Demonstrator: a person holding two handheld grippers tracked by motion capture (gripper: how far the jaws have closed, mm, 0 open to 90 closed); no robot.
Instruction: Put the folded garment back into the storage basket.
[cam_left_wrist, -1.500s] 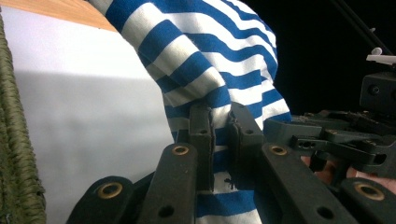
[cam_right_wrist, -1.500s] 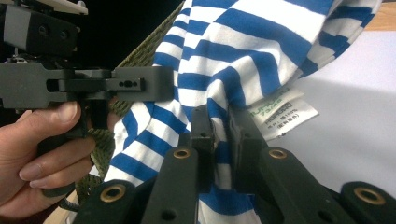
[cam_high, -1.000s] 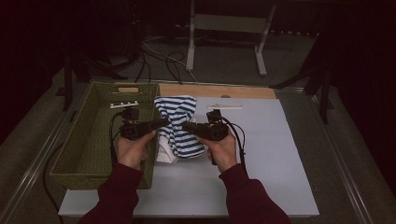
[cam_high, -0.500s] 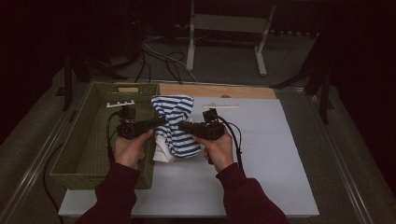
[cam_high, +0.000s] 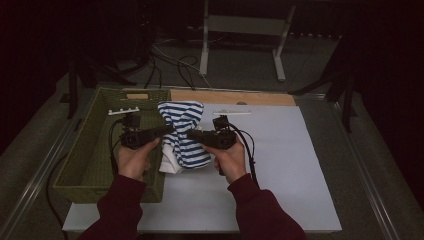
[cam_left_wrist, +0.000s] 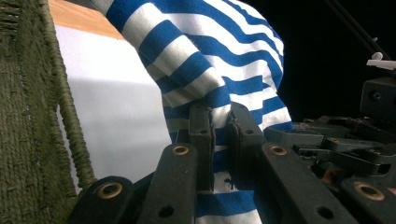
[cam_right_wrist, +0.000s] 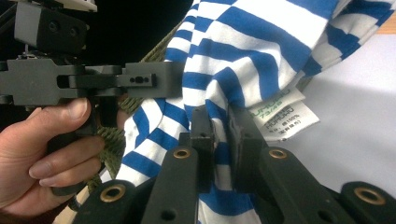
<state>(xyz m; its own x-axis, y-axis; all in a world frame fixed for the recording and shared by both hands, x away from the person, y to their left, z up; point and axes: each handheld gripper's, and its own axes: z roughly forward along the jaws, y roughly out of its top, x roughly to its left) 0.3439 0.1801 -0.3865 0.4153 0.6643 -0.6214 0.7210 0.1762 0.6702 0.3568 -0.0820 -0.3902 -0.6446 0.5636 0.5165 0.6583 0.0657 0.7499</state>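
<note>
Between the two claws, left claw (cam_high: 167, 131) and right claw (cam_high: 192, 134) each clamp the striped shirt (cam_high: 186, 135), lifted; next, carry it toward the basket (cam_high: 90, 165) beside the left claw.

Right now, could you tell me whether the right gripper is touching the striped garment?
Touching. The right gripper view shows the right gripper with its jaws closed on a fold of the striped garment, blue-and-white cloth pinched between them.

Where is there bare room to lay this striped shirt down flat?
The white sheet right of the right tongs is bare out to its right and near edges. The green woven basket floor left of the left tongs is also free. It is crowded in the middle, where both tongs pinch the striped shirt beside the basket wall.
</note>
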